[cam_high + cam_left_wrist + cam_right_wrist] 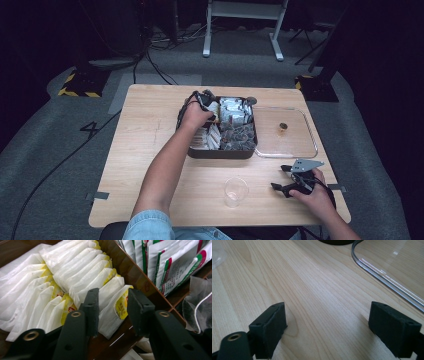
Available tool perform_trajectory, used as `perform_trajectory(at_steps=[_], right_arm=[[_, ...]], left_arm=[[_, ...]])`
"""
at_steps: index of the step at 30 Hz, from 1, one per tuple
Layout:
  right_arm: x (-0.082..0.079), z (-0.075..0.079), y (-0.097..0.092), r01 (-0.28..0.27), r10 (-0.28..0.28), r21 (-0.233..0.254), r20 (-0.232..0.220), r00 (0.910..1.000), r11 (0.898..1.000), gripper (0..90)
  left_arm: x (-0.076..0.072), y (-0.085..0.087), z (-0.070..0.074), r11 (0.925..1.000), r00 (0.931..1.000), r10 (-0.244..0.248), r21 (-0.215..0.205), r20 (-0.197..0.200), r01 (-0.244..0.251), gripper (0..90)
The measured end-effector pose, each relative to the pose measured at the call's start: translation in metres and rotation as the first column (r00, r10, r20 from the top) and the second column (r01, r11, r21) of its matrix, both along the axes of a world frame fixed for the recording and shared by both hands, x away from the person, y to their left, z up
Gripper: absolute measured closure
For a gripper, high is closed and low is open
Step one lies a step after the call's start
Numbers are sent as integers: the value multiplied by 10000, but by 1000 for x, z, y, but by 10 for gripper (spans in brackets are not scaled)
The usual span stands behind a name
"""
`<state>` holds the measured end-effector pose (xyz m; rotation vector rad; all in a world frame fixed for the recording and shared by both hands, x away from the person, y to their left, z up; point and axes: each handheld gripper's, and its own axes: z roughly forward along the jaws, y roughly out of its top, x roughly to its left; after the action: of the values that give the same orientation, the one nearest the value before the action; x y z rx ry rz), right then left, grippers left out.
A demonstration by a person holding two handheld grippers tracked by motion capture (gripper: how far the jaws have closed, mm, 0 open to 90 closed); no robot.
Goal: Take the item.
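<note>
The left gripper [110, 312] reaches into the dark divided box [220, 152] that sits in the middle of the desk [150, 150]. In the left gripper view its fingers [91, 310] stand on either side of the end sachet [112, 307] in a row of white sachets with yellow print (tea bags, by the look of them). The fingers are partly apart with that sachet between them; the left-hand pad lies against the paper or just off it, while the right-hand pad stands close beside the sachet's yellow edge, so a firm pinch cannot be told. The sachet leans in its compartment next to the brown partition [135, 275]. Beyond that partition stand packets with green and red print [172, 262], and at the right edge lie grey mesh bags [197, 307].

The right gripper [290, 180] rests low over the desk near its front right corner, held by the person's right hand [315, 195]. Its fingers [272, 325] are spread wide with bare wood between them and hold nothing. Just beyond it lies a clear plastic lid [287, 132], flat on the desk beside the box, with a small dark knob [283, 126] at its middle. A clear plastic cup [235, 191] stands upright between the two forearms, near the front edge.
</note>
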<state>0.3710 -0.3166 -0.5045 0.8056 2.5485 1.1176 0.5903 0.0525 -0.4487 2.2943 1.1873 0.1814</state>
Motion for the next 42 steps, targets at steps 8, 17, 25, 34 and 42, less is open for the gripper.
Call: perform_trajectory(at_steps=[8, 17, 25, 34, 42], right_arm=[[0, 0, 0, 1, -1, 0, -2, 10000, 10000, 150], [0, 0, 0, 2, -2, 2, -3, 10000, 10000, 150], [0, 0, 0, 1, -1, -1, -1, 10000, 10000, 150], [0, 0, 0, 3, -3, -1, -2, 10000, 10000, 150], [0, 0, 0, 5, -5, -3, 9, 10000, 10000, 152]], left_arm=[[-1, -5, -1, 9992, 9996, -268, 306, -35, 269, 786], [-2, -2, 1, 9977, 9984, -570, 380, -6, 570, 894], [-3, 2, 9, 9970, 9969, -764, 159, 188, 761, 900], [-6, 6, 25, 9961, 9949, -878, -32, 488, 881, 900], [-12, 8, 43, 9933, 9906, -1055, -379, 867, 1091, 900]])
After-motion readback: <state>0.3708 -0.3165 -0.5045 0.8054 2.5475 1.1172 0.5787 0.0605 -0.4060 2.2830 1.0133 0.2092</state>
